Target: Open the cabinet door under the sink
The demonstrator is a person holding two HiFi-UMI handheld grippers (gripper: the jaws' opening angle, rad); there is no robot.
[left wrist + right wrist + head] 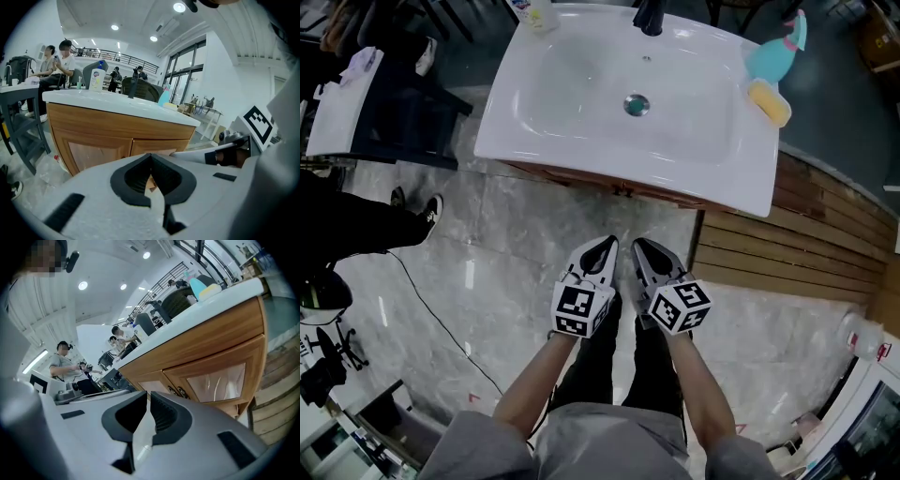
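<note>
Grey marble-look floor (487, 244), glossy, w/ thin black cable (431, 309) trailing across it at head view's left. Wood slat decking (787, 234) at right, beside the unit. White rectangular sink (572, 103) on top of a brown wood cabinet (117, 124); from the head view only the cabinet's front edge shows under the sink rim. Cabinet doors (96, 152): two, side by side, pale centre panels, both shut and flush w/ the frame; a pair of small dark knobs (176, 391) where the doors meet. Left gripper (609, 246): hand-held, low in front of the cabinet, over the floor, tip towards the doors, apart from them; jaw tips together, nothing gripped. Right gripper (639, 244): just beside the left one, same heading, also clear of the doors; jaws closed to a sliver, empty. Marker cubes at the rear of both. Black tap (649, 17) at sink's back centre. Soap bottle (536, 13), upright, back-left corner of the sink top. Yellow sponge (769, 101) on the sink's right rim, next to a teal item; what that is, can't tell. Round metal drain (637, 104) mid-basin.
</note>
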